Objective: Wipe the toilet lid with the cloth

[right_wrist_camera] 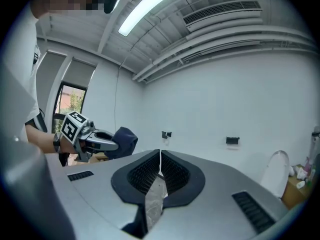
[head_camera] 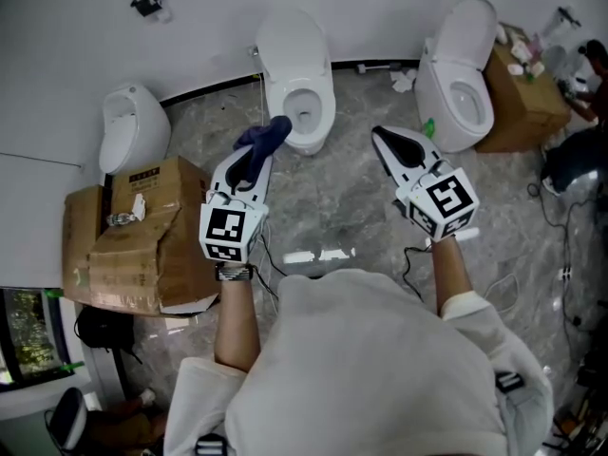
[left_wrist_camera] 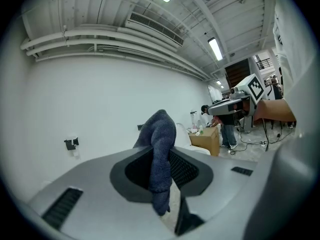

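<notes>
A dark blue cloth [head_camera: 267, 136] is pinched in my left gripper [head_camera: 255, 156], which is shut on it; in the left gripper view the cloth [left_wrist_camera: 160, 154] bulges up between the jaws. Just beyond it stands a white toilet [head_camera: 299, 84] with its lid [head_camera: 292, 44] raised against the wall. My right gripper [head_camera: 388, 144] is held level to the right, shut with nothing between its pads [right_wrist_camera: 159, 170]. In the right gripper view the left gripper [right_wrist_camera: 102, 143] with the cloth [right_wrist_camera: 125, 141] shows at the left.
A second toilet [head_camera: 461, 79] stands at the right next to a cardboard box [head_camera: 521, 98] with bottles. A urinal [head_camera: 131, 131] and open cardboard boxes [head_camera: 142, 240] lie at the left. Cables [head_camera: 560, 255] run over the marble floor on the right.
</notes>
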Motion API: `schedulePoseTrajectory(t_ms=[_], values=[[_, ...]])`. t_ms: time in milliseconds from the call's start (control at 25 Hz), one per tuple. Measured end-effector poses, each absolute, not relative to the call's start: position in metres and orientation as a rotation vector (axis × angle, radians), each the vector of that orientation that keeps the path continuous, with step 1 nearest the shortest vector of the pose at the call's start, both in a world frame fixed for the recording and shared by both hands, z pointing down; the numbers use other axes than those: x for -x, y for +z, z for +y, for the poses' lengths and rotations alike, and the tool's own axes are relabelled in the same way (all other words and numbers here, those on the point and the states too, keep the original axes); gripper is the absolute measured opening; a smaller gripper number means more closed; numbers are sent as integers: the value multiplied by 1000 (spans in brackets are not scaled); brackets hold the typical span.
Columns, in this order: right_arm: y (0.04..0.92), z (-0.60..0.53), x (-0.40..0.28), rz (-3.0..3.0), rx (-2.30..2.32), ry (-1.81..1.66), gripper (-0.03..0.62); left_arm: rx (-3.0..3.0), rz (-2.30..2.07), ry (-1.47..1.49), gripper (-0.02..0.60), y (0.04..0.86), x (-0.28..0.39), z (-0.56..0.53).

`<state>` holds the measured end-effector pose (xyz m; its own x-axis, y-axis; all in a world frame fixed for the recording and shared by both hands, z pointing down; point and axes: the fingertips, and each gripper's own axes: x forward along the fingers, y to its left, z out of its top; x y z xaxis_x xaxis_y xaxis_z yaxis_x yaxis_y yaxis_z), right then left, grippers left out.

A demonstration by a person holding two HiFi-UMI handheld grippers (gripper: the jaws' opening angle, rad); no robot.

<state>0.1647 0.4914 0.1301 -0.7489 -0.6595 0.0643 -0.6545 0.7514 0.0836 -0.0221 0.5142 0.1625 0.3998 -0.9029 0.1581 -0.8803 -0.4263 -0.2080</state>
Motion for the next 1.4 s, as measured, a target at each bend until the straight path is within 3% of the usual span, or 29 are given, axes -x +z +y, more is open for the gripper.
schedulePoseTrajectory(t_ms=[640, 1400], values=[[150, 426, -172, -2837, -1002, -91, 31, 2539, 1710, -397, 80, 176, 16, 456], [150, 204, -86, -2726, -1156, -92, 31, 2640, 1601, -389, 80, 190, 104, 209]])
